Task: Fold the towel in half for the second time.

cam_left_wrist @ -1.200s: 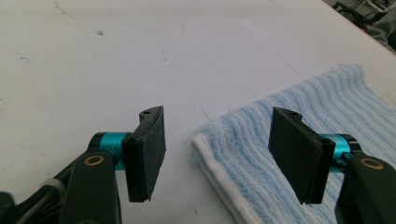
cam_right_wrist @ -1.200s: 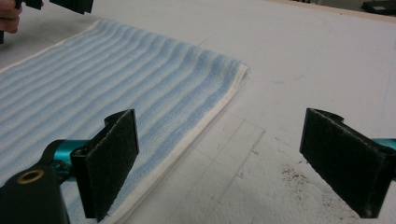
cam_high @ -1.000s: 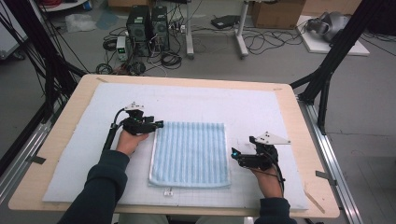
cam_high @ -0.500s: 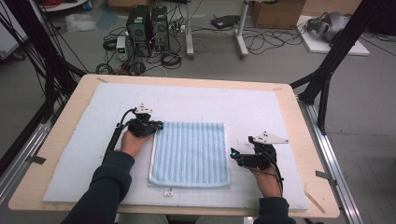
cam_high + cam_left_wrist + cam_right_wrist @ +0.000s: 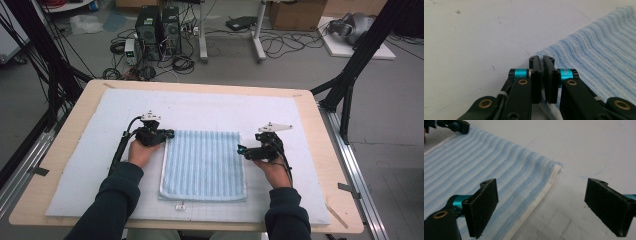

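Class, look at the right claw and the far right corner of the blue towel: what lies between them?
Nothing. In the right gripper view the open right claw straddles the blue towel's white hem, and only towel and bare white mat lead to the corner.

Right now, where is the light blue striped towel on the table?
In the high view the light blue striped terry towel lies flat in the middle of the white foam mat, between the left tongs at its far left corner and the right tongs.
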The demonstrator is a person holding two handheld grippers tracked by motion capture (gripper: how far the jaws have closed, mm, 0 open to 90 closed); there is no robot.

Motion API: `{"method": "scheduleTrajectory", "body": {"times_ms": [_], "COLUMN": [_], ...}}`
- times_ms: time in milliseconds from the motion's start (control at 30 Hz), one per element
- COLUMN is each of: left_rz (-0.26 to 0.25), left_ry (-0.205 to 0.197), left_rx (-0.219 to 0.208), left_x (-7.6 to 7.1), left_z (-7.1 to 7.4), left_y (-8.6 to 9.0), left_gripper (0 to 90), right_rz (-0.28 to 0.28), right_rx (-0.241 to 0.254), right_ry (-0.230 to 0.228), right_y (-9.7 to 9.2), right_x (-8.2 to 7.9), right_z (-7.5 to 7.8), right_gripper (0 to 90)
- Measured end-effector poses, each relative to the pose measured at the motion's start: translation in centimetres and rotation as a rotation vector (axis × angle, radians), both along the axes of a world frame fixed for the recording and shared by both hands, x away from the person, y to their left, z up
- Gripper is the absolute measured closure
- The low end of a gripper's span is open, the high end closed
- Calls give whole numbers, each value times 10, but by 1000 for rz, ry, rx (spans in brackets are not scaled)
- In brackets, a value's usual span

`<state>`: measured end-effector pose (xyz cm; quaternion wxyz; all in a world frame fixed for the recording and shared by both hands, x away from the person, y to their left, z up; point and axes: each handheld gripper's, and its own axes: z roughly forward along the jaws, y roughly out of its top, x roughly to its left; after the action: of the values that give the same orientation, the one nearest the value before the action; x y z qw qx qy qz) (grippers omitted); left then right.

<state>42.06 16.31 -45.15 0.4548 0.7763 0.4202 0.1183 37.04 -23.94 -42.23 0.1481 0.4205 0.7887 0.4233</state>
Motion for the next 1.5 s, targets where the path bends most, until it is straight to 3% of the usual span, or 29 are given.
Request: {"method": "scheduleTrajectory", "body": {"times_ms": [233,500,633,667,767,800,900,967,1100,1233,1367,1433,1500], "left_rz": [-4,-13,-16,-13,-20,-19,0,4,5,9,9,-8,-9], "left_ry": [-2,1,6,8,8,6,-7,-20,-68,-116,-137,-128,-144], "left_rx": [-8,-20,-30,-35,-33,-34,-89,-98,-122,-143,-167,-161,-178], "left_x": [0,0,1,1,1,1,4,6,17,27,27,25,21], "left_z": [0,0,0,0,0,0,5,11,31,47,52,51,52], "left_y": [0,2,3,3,4,5,11,13,11,10,14,16,17], "left_gripper": [854,853,854,853,854,855,856,856,857,856,856,856,856], "right_rz": [30,59,82,94,124,139,148,134,97,25,13,24,37], "right_rx": [-50,-89,-107,-109,-100,-98,-118,-107,-106,-78,-67,-67,-68], "right_ry": [56,87,60,62,77,80,67,56,-1,-70,-126,-130,-136], "right_y": [13,20,24,25,25,26,26,25,25,23,25,26,25], "right_x": [37,49,49,49,49,49,48,49,53,59,62,61,59], "right_z": [-8,-21,-20,-21,-20,-20,-18,-16,-7,11,27,28,27], "right_gripper": [232,411,584,604,805,827,849,851,854,853,853,852,852]}}
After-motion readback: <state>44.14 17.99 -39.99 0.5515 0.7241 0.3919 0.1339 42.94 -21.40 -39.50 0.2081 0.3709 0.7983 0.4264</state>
